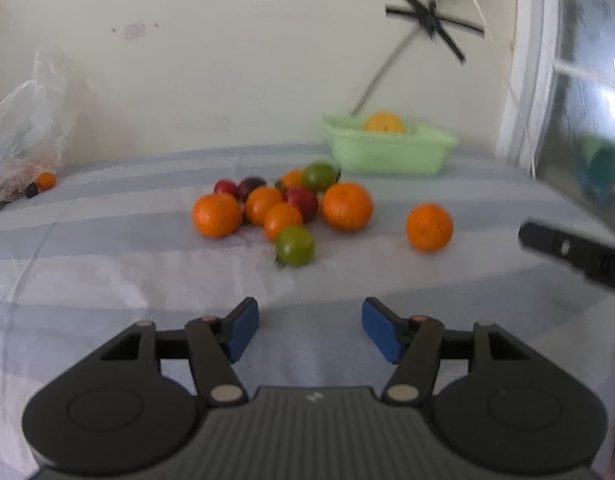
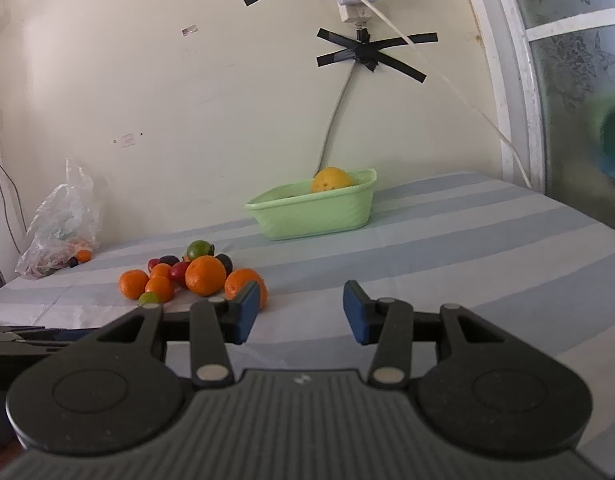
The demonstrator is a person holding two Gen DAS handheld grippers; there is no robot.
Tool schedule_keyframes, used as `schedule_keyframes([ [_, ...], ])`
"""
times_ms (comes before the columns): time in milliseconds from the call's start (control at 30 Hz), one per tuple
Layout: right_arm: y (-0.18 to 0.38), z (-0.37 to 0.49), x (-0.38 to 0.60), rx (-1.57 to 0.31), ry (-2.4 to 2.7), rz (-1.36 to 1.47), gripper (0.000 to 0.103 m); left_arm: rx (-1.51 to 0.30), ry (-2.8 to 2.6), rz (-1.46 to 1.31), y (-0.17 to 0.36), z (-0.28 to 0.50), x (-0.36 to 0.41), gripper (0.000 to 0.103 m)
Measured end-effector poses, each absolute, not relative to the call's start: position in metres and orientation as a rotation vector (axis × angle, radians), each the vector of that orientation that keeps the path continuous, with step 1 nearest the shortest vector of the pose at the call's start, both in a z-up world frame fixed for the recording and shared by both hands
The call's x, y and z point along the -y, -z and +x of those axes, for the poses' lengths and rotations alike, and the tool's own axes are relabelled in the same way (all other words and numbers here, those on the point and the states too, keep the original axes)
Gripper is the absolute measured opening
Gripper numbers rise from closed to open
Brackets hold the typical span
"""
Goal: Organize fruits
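Reaching from the left, the left tool point(image 1: 310, 330) hangs wide open and empty before the fruit pile point(image 1: 281, 208) on the tabletop point(image 1: 107, 272). Rightward, a lone orange point(image 1: 429, 227) looks easiest to grasp; centre it between the pads, then carry it to the basin point(image 1: 387, 154). The right tool point(image 2: 299, 312) is equally open, empty.

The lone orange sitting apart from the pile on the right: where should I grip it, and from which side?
Grip the lone orange across its widest middle, coming from the near side or from above. It is round, so any diameter works, and it sits clear of the fruit pile with bare cloth all round. The open right gripper looks better placed.
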State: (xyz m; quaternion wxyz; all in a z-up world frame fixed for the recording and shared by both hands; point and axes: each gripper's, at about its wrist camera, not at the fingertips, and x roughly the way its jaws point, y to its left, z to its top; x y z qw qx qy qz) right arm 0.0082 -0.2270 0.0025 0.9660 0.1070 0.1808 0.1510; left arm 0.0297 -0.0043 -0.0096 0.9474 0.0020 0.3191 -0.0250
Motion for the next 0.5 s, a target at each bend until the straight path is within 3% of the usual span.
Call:
schedule_keyframes([
  [233, -0.004, 0.004, 0.231, -0.349, -0.341, 0.236, 0.049, -0.603, -0.007, 0.047, -0.061, 0.004, -0.036, 0.06],
  [400, -0.003, 0.005, 0.234, -0.353, -0.332, 0.26, 0.051, -0.45, -0.011, 0.014, -0.125, -0.009, -0.047, 0.066],
  [500, -0.003, 0.005, 0.232, -0.358, -0.324, 0.249, 0.051, -0.334, -0.006, -0.021, -0.129, -0.014, -0.041, 0.07],
])
